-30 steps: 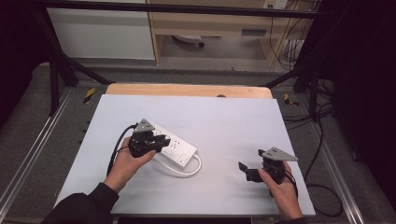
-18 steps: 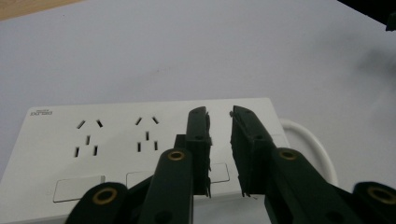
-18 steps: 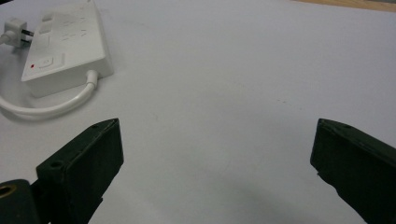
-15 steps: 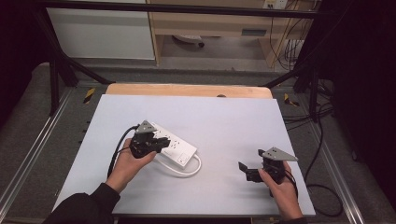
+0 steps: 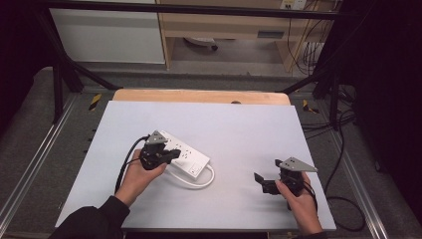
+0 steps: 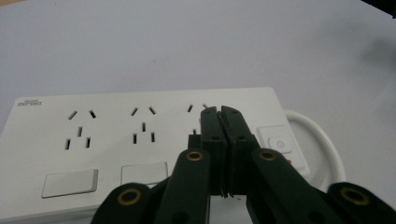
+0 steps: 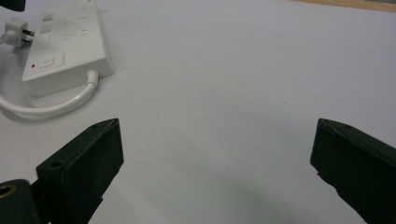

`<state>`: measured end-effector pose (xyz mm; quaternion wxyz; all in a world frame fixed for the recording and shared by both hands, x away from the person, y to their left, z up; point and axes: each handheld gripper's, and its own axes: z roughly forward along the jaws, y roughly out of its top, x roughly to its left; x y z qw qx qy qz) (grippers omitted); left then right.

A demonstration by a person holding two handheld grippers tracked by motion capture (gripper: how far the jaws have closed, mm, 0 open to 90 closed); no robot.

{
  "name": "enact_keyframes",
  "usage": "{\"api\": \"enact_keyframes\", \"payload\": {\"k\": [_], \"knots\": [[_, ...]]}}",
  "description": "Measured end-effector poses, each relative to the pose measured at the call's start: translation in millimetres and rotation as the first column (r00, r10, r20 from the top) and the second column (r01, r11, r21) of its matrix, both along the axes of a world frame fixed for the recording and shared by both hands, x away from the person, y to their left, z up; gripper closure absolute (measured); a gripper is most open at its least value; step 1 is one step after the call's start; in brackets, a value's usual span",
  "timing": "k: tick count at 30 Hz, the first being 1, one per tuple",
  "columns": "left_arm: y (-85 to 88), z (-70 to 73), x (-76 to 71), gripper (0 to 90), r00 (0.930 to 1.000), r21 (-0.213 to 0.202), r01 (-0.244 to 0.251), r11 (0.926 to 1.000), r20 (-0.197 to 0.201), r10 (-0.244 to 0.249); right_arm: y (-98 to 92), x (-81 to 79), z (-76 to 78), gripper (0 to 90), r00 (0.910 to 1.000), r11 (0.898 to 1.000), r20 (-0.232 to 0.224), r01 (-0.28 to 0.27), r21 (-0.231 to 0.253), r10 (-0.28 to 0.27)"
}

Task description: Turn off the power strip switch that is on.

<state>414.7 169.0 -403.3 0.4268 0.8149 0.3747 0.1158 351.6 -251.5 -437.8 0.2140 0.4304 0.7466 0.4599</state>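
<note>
A: Left tool [image 6: 220, 109] has its jaws pressed together with nothing between them; they have just been closing. The tips sit over the power strip [image 6: 140, 149], right of centre in the left gripper view, between the third socket group and the switch [image 6: 278, 142] at the strip's right end.

B: So a poke, not a grasp?

A: My read, yes. Closed tips make a pushing point. The step in hand looks like lining up on the switch. Next move calls for a small shift toward the switch, then a straight press down. Can't tell whether the tips touch the strip's face yet.

B: Right tool?

A: Right tool [image 5: 275, 183] is wide open and holds nothing, hovering over bare bench at lower right of the high view, well apart from the strip.

B: Where's the strip overall?

A: Left of centre in the high view [image 5: 185, 155], lying diagonal on the white bench [image 5: 239, 129]. Its white cord [image 5: 201, 180] loops out below and to the right of it. In the right gripper view a plug [image 7: 16, 33] sits in a socket at upper left.

B: Clearance?

A: Plenty. Open bench all round, edges nowhere close. Wooden strip [image 5: 199, 95] along the far edge. Only hazard is the cord loop near the switch end; a sideways push could also skate the strip.
</note>
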Motion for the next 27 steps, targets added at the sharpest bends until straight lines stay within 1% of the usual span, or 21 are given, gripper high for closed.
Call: {"api": "enact_keyframes", "payload": {"k": [11, 19, 27], "knots": [[3.0, -7.3, 3.1, 89.9, 0.9997, 0.013, -0.021, 0.9997, -0.008, 0.021, -0.1, 0.1, -0.1, 3.0, 1.0, 1.0, 0.0, 0.001, 0.0, -0.001], [2.3, -13.2, 4.3, 90.0, 0.9995, 0.032, -0.022, 0.9992, -0.02, 0.023, 0.0, 0.0, 0.0, 3.0, 1.0, 1.0, 0.0, -0.001, 0.0, 0.001], [1.9, -18.4, 4.0, 90.0, 0.9992, 0.036, -0.027, 0.999, -0.028, 0.028, 0.1, 0.1, -0.1, 3.0, 1.0, 1.0, 0.0, -0.002, -0.001, 0.002]]}}
